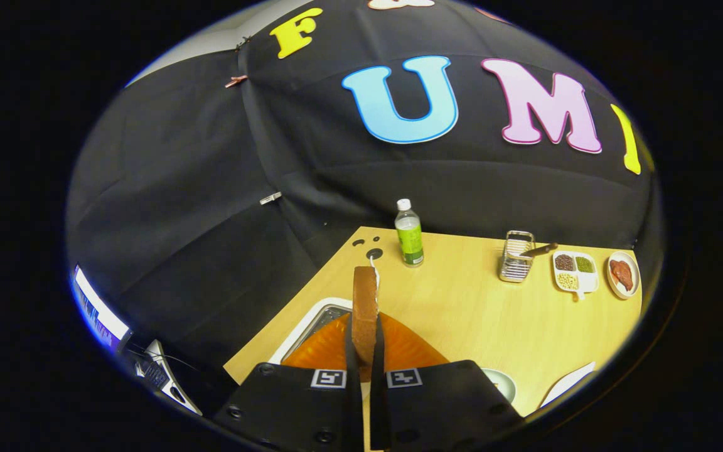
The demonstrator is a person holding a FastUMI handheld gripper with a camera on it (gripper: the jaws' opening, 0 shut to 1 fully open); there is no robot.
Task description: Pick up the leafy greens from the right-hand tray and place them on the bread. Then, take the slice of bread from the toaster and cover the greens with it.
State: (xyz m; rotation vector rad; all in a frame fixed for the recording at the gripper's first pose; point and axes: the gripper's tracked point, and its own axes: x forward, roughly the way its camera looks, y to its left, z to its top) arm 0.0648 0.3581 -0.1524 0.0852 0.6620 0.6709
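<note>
A slice of bread (364,311) with a brown crust stands on edge between my fingers, and my gripper (364,351) is shut on it. Right under the slice lies the orange top of the toaster (330,348), with a metal rim (311,323) along its left side. The bread is lifted above the toaster and sticks out ahead of the fingertips. Leafy greens and the other bread are hidden from me.
On the wooden table (474,314) beyond: a green-labelled bottle (409,233), a wire rack (516,256) with a knife on it, a divided dish of seeds (574,271) and a plate of meat (622,274). White plate rims (565,383) lie near right.
</note>
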